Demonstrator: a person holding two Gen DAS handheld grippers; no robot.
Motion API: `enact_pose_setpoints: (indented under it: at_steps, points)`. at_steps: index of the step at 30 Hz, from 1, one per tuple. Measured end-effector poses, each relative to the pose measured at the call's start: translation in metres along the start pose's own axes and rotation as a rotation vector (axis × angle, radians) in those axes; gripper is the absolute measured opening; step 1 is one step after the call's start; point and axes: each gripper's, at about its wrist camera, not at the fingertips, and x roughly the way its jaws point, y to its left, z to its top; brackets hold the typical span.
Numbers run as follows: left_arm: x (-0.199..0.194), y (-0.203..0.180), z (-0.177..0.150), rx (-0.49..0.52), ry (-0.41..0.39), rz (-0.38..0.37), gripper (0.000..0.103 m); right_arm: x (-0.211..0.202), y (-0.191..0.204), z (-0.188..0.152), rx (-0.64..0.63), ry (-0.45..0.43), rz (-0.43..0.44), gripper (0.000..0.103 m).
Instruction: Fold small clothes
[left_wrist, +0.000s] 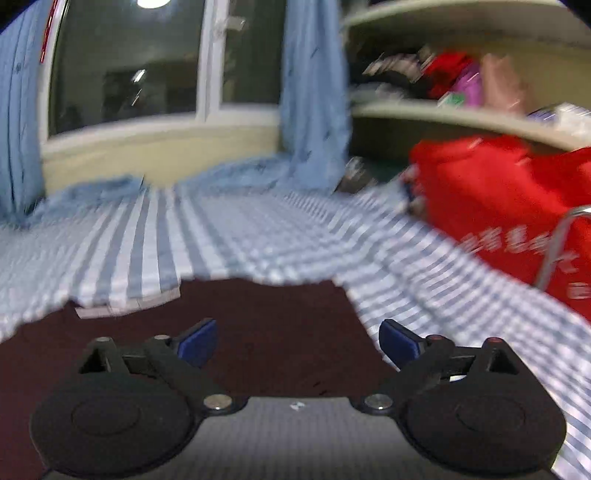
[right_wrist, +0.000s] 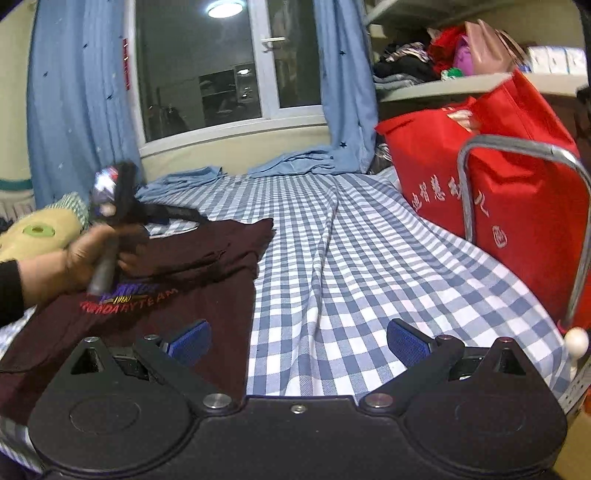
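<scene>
A dark maroon T-shirt (right_wrist: 207, 266) with red and yellow print lies on the blue-and-white checked bed sheet (right_wrist: 369, 258); its far part is folded over on itself. In the right wrist view a hand (right_wrist: 70, 258) holds the left gripper's handle over the shirt's left side, blurred. My left gripper (left_wrist: 297, 332) stands open just above the maroon cloth (left_wrist: 277, 314), with nothing between its blue pads. The right gripper (right_wrist: 299, 332) is open too, low over the sheet at the shirt's right edge, and holds nothing.
A big red bag (right_wrist: 517, 192) with a grey metal frame (right_wrist: 524, 147) stands at the right on the bed. Blue curtains (right_wrist: 343, 92) and a window are behind. A yellow-green plush toy (right_wrist: 37, 232) lies far left. Cluttered shelves (right_wrist: 443, 85) are at the upper right.
</scene>
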Motion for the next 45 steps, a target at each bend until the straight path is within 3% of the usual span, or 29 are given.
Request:
enact_pose_setpoints:
  at_steps: [3,6,12,14,18,22,28,38,45]
  points:
    - [-0.063,0.009,0.001,0.074,-0.020,0.079,0.102,-0.010,0.012,-0.002,-0.059,-0.009,0.003,0.102]
    - [-0.128,0.021,-0.018,0.105,0.009,0.160,0.102,-0.013,0.027,-0.005,-0.114,-0.001,0.027,0.102]
    - [-0.240,0.040,-0.093,0.166,0.131,0.276,0.102,-0.010,0.074,-0.016,-0.167,0.041,0.150,0.100]
    - [-0.268,0.040,-0.121,0.194,0.159,0.293,0.102,-0.008,0.096,-0.024,-0.209,0.079,0.196,0.099]
    - [-0.310,0.025,-0.176,0.236,0.241,0.294,0.102,-0.005,0.143,-0.043,-0.351,0.134,0.207,0.099]
    - [-0.326,0.013,-0.211,0.258,0.303,0.277,0.102,-0.003,0.176,-0.051,-0.437,0.171,0.223,0.099]
    - [-0.321,0.003,-0.244,0.333,0.364,0.262,0.102,-0.010,0.200,-0.046,-0.495,0.145,0.226,0.099]
    - [-0.313,-0.015,-0.255,0.509,0.326,0.304,0.103,-0.013,0.192,-0.044,-0.439,0.165,0.210,0.099]
    - [-0.308,-0.038,-0.264,0.714,0.316,0.375,0.103,-0.014,0.184,-0.040,-0.401,0.153,0.211,0.099]
